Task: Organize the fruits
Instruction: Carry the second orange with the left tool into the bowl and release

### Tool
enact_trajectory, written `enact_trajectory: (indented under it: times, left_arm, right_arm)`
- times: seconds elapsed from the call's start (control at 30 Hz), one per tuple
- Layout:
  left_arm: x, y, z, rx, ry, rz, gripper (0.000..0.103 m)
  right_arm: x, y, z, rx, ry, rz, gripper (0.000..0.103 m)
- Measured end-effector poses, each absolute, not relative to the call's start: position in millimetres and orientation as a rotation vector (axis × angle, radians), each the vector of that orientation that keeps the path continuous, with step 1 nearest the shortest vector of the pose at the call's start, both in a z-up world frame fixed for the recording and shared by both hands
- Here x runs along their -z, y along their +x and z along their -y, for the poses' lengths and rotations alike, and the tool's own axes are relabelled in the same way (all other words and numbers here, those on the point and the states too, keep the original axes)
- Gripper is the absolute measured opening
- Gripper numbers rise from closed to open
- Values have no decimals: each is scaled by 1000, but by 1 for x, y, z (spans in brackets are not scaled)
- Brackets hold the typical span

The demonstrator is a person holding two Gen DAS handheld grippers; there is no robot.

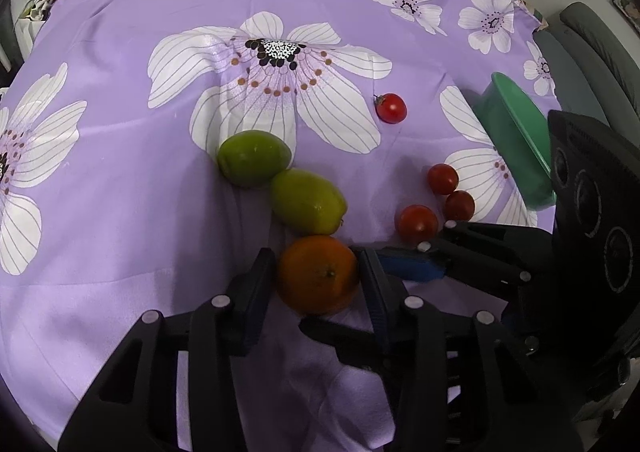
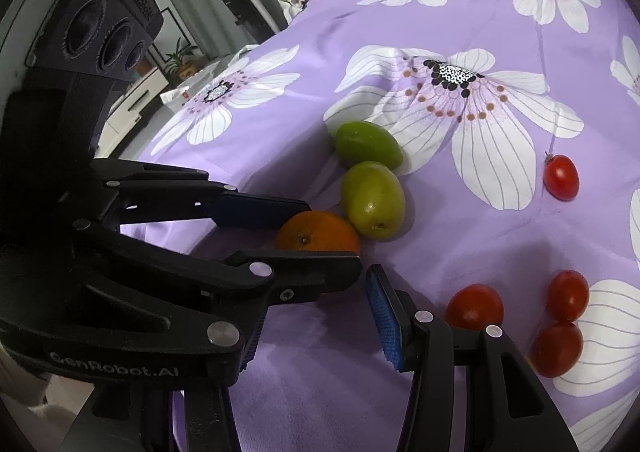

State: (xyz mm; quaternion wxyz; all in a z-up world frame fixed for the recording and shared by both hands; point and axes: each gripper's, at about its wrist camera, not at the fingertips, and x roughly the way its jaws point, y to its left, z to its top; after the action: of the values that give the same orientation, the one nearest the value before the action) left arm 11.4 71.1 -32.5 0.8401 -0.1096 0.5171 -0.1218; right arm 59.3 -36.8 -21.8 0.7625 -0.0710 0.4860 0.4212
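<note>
An orange [image 1: 318,274] lies on the purple flowered cloth [image 1: 120,180], and my left gripper [image 1: 316,256] is shut on it, a pad against each side. From the right wrist view the same grip shows sideways: left gripper [image 2: 334,236], orange [image 2: 316,238]. Two green fruits [image 1: 254,158] [image 1: 308,202] lie just beyond the orange, touching each other. My right gripper [image 2: 316,316] stands open over bare cloth, close beside the left one. A cherry tomato [image 2: 474,306] sits just outside its blue-padded finger [image 2: 384,320]. Two more tomatoes [image 2: 567,294] [image 2: 556,350] lie to the right.
A green bowl [image 1: 516,136] stands at the right edge of the cloth, past the tomato cluster. A lone tomato [image 1: 391,108] with a stem lies farther out. The cloth [image 2: 460,212] drops off at the left; furniture and a potted plant [image 2: 182,56] stand beyond.
</note>
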Motion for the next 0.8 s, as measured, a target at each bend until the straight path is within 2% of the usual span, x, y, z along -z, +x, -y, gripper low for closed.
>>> enact_trajectory:
  times: [0.8]
  left_arm:
    - [2,-2,-41,283,-167,-1015,42]
  right_arm:
    - [-4,44,63,-870,-88,-972,42]
